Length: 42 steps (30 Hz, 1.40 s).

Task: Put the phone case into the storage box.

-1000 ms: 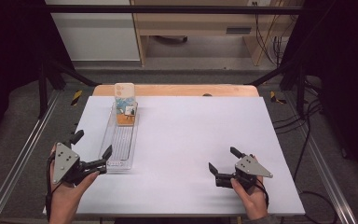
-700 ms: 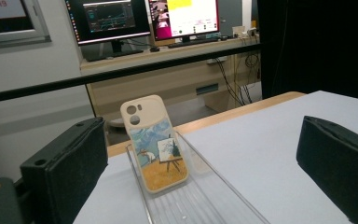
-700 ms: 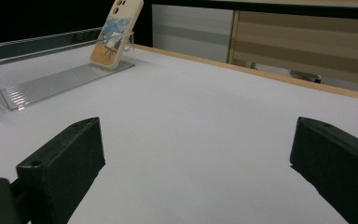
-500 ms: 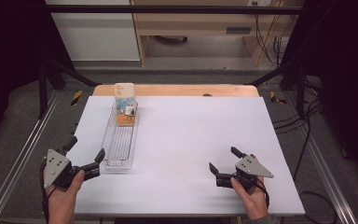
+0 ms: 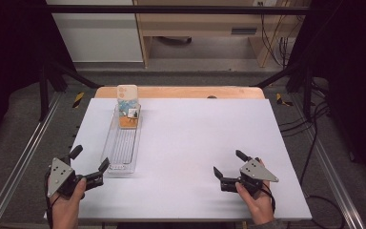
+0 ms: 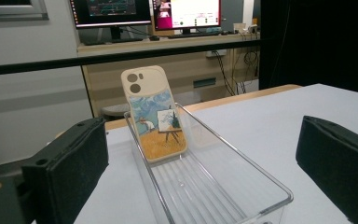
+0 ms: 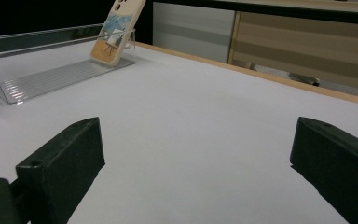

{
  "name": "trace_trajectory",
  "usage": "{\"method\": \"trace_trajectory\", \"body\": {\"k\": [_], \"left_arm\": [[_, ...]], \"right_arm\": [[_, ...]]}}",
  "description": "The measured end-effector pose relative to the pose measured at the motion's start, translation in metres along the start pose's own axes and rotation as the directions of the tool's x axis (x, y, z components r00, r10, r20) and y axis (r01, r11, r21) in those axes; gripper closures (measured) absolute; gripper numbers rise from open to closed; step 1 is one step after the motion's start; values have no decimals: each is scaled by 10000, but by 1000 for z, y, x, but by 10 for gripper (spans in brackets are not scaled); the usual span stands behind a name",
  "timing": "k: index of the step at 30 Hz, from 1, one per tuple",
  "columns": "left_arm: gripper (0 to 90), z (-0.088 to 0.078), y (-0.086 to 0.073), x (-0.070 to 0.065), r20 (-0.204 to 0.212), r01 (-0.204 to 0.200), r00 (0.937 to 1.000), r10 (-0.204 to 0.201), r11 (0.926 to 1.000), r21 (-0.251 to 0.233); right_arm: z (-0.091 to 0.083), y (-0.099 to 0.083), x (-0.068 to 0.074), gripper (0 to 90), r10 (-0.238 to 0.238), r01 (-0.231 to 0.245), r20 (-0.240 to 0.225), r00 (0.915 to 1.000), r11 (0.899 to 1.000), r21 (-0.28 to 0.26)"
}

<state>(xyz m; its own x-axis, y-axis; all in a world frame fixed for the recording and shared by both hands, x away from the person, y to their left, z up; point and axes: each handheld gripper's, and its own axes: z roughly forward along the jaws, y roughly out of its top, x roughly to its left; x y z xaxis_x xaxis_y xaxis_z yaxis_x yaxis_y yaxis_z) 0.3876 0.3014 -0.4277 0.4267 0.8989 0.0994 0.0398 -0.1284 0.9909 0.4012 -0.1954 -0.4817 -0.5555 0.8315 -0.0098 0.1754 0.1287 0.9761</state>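
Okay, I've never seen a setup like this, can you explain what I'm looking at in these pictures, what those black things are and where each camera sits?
A person sits at a white table and holds a hand tool in each hand: a gripper with two black jaws that open and shut like tongs. The high view looks down from above: the left gripper is at the near left corner, the right gripper at the near right. Both are open and hold nothing.

The other two pictures come from small cameras riding on the grippers, so the black blocks at the bottom are that gripper's own jaws.

On the table lies a long clear plastic tray. A phone case with a painted picture stands tilted at its far end, leaning on the end wall. The left gripper points along that tray.
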Motion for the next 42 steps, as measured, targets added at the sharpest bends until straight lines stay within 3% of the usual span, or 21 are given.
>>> {"method": "trace_trajectory", "body": {"k": [16,26,33,38,42], "left_arm": [[25,13,-19,3,189,-189,9996,188,9998,14],[27,13,-26,11,165,-134,9998,137,9998,-161],[26,12,-30,7,456,-168,9988,170,9999,-37],[24,11,-34,5,554,-11,9985,6,10000,98],[24,9,-36,10,495,446,9978,-448,9990,63]], "right_arm": [[-4,-1,-10,28,-24,26,218,9998,10000,-93],[-9,-5,-26,31,-280,293,782,9965,9994,-159],[-12,-8,-35,31,-414,444,1008,9940,9986,-278],[-11,-10,-40,30,-294,328,1031,9942,9990,-313],[-9,-12,-41,30,-234,263,1078,9939,9993,-257]]}}
